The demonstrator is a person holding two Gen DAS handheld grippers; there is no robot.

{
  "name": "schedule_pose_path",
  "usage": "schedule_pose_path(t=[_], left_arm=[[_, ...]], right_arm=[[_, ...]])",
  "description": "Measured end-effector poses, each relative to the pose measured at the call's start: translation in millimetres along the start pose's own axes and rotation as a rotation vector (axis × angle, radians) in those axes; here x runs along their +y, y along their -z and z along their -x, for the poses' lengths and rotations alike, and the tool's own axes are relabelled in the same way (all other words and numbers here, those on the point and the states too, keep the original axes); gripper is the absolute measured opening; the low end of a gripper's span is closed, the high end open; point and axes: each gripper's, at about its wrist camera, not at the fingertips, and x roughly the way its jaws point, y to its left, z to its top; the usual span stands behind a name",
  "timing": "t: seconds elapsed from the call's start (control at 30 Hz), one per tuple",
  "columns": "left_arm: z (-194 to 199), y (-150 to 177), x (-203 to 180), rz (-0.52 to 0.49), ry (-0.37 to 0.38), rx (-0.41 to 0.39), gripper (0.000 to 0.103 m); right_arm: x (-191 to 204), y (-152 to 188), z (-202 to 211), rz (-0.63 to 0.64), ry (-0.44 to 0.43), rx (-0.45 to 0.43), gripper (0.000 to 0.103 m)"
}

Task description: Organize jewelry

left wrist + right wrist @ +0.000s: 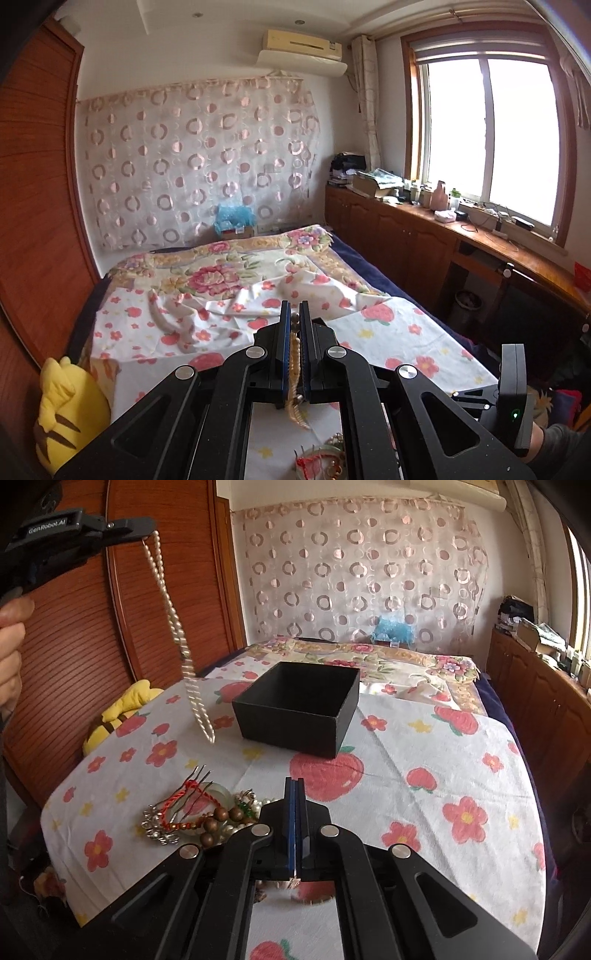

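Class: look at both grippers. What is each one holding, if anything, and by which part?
The left gripper holds the pearl necklace by its top end; the strand hangs free. The right gripper is shut, holding nothing visible.

In the right wrist view, the near side of the jewelry pile (199, 812) is hidden behind the right gripper (294, 786), and the lower end of the hanging pearl necklace (173, 616) is blurred. The hand (11, 646) on the left gripper (147, 526) is cut off by the picture's left edge. In the left wrist view, the necklace's upper part is largely hidden between the 2 closed fingers (284, 332), and the pile is cut off by the bottom edge.
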Motion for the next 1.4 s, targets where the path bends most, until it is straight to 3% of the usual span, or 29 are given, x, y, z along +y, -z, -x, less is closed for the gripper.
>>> schedule_pose_path(t=[0.27, 0.33, 0.4, 0.47, 0.67, 0.73, 0.8, 1.13, 1.4], left_arm=[[-15, 8, 4, 0.000, 0.015, 0.021, 0.004], [-18, 8, 4, 0.004, 0.022, 0.023, 0.004], [-22, 8, 5, 0.006, 0.027, 0.025, 0.004], [-24, 7, 4, 0.005, 0.031, 0.027, 0.004], [-31, 2, 5, 0.001, 0.038, 0.022, 0.004], [-35, -2, 6, 0.002, 0.042, 0.020, 0.004], [-39, -6, 8, 0.005, 0.045, 0.017, 0.004], [-61, -28, 18, 0.007, 0.056, 0.005, 0.004], [-75, -48, 22, 0.011, 0.069, -0.011, 0.004]], right_arm=[[-22, 17, -18, 0.007, 0.046, 0.103, 0.001], [-21, 22, -22, 0.018, 0.034, 0.126, 0.005], [-21, 26, -25, 0.024, 0.033, 0.147, 0.018], [-23, 29, -27, 0.019, 0.037, 0.156, 0.021], [-34, 36, -36, 0.008, 0.032, 0.226, 0.021], [-34, 39, -40, 0.024, 0.025, 0.245, 0.013], [-33, 38, -41, 0.043, 0.031, 0.246, 0.005], [-49, -17, -24, 0.040, 0.049, 0.117, 0.005], [-48, -72, -46, 0.071, 0.033, 0.047, 0.005]])
